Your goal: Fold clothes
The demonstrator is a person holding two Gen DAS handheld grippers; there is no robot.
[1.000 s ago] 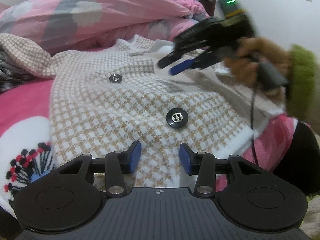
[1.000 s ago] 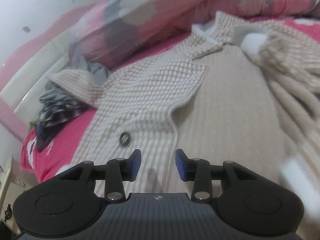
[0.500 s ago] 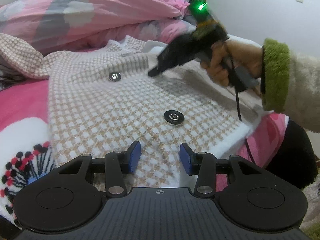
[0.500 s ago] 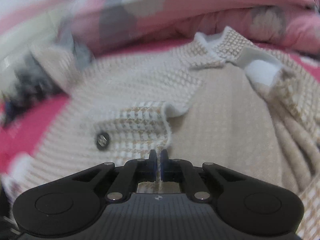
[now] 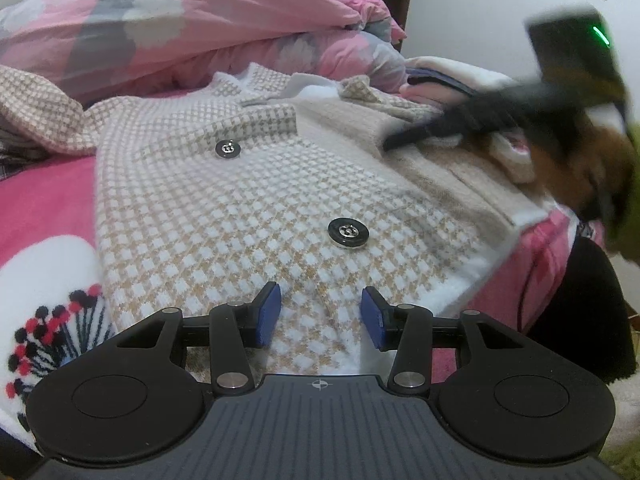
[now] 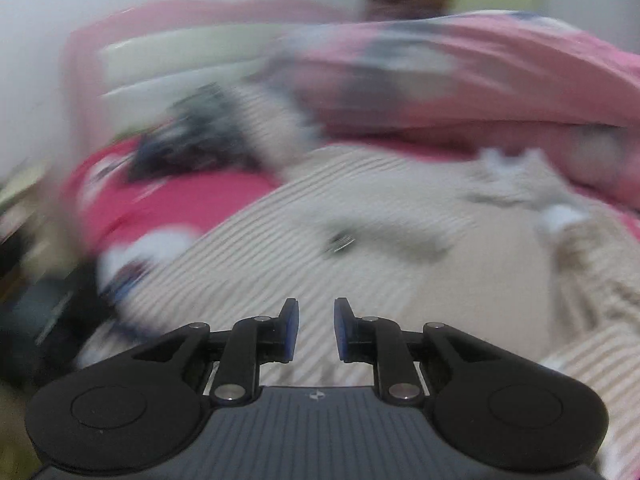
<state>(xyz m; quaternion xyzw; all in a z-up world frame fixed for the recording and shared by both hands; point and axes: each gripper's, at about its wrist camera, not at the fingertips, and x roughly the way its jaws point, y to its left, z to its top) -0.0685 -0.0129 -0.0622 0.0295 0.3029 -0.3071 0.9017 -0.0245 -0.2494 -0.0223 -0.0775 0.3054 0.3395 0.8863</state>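
Observation:
A beige-and-white houndstooth cardigan (image 5: 224,216) with two black buttons (image 5: 347,233) lies spread on the bed. My left gripper (image 5: 320,300) hovers over its hem. Its jaws are opening a little and the pads do not pinch the cloth. In the left wrist view my right gripper (image 5: 400,142) is a dark blur over the plain beige inner side of the cardigan's right part, held by a hand (image 5: 592,168) in a green cuff. The right wrist view is smeared by motion. There the right gripper (image 6: 316,312) is opening over the cardigan (image 6: 400,280) with nothing between its pads.
A rumpled pink and grey duvet (image 5: 180,12) is heaped behind the cardigan. The pink sheet (image 5: 44,200) shows at the left with a white flower print. Dark clothes (image 6: 192,136) lie near the headboard. More folded items (image 5: 460,76) sit at the far right.
Half a second ago the right gripper was shut on the cardigan's front edge. It has since let go and swung off to the right. The left gripper stayed put.

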